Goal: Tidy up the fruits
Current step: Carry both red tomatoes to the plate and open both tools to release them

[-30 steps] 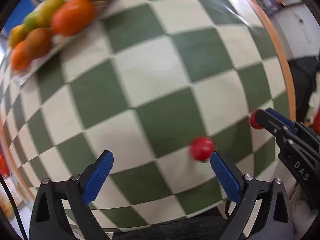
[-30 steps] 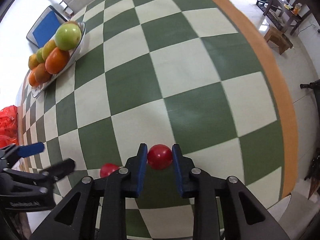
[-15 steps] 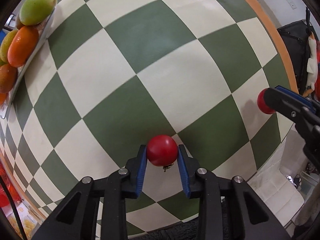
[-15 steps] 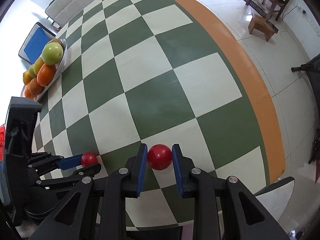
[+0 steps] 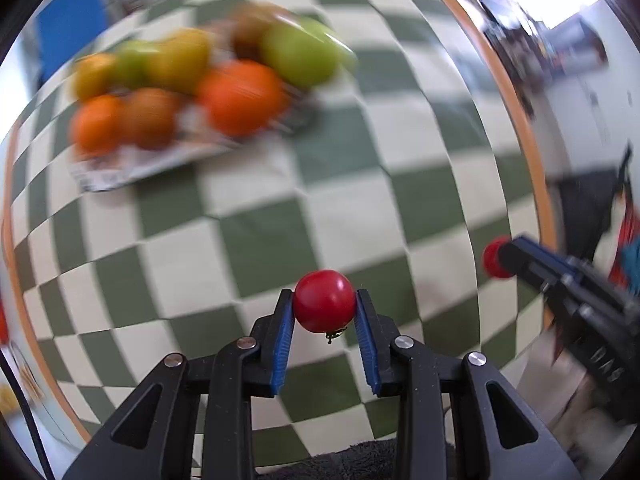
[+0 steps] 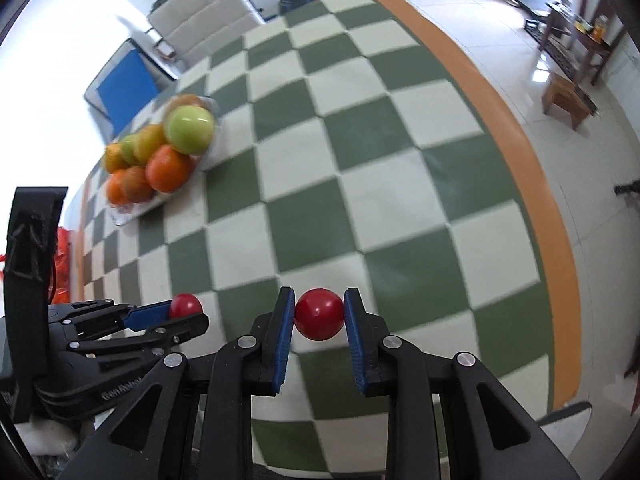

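Left wrist view: the left gripper [image 5: 325, 314] is closed narrowly on a small red tomato [image 5: 324, 300], which is pinched between the two blue pads [image 5: 282, 346] and held clear of the checked tablecloth [image 5: 360, 152]. A bit of green stem is seen at the tomato's underside. The fruit tray [image 5: 120, 172] is seen ahead and to the left, blurred, piled with oranges [image 5: 240, 96] and a green apple [image 5: 300, 56]. At the right edge the right gripper [image 5: 500, 258] is seen from the side, a second red tomato [image 5: 494, 256] at its tip.

Right wrist view: the right gripper [image 6: 319, 316] is likewise closed narrowly on its red tomato [image 6: 319, 314], both pads touching the fruit at its widest part. The left gripper [image 6: 180, 312] is seen low on the left with its own tomato [image 6: 185, 306]. The tray [image 6: 132, 214] lies well apart, up and to the left.

Step in hand, as judged: both tomatoes are being carried toward the tray. For a clean result, the grip pressure is best kept just enough to avoid bruising soft skin. The tray is already crowded, so a free pocket is best chosen before descent. Each tomato is best lowered until supported, then released, since round fruit dropped onto a heap is likely to roll off. The two hands are best brought in one after the other to avoid a clash over the tray.
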Demonstrator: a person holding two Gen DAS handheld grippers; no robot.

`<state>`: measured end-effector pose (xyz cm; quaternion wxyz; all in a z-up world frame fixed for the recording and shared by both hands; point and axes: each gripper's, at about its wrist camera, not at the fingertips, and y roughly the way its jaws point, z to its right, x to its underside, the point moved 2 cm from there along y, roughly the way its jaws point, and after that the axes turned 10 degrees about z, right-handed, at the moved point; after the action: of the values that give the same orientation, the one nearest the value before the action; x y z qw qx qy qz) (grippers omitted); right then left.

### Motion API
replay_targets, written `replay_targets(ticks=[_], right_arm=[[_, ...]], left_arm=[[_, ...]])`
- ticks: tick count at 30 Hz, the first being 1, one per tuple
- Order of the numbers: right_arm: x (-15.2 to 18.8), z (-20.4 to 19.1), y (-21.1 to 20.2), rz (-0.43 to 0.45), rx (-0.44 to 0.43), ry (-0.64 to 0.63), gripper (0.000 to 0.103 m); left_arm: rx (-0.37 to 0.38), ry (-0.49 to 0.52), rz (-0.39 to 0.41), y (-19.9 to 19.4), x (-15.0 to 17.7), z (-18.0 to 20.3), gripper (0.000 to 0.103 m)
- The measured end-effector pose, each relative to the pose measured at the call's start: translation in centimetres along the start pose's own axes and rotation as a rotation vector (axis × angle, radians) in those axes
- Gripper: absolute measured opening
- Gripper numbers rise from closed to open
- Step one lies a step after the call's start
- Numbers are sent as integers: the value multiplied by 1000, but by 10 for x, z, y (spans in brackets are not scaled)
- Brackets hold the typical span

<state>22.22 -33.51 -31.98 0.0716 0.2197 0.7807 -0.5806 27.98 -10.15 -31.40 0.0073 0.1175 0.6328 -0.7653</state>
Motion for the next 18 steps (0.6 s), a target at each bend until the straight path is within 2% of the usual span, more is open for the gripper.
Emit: replay_targets(ticks=[4,8,10,14,18], right_arm=[[-25,-59,18,-4,-102,-77,28],[-43,-130,52,-31,-227,-141,28],[-50,-161,71,-49,-274,-160,28],[-59,-210,113,-89,-323,-173,28],[-63,-236,147,-126,-322,-178,28]], left_arm=[[9,-194,62,-30,-40,-67,27],[6,-354,93,-28,-68,-123,27],[33,-425,83,-16,-81,-144,27],[67,-510,43,8,-95,-172,27],[81,-531,7,24,-105,-187,28]])
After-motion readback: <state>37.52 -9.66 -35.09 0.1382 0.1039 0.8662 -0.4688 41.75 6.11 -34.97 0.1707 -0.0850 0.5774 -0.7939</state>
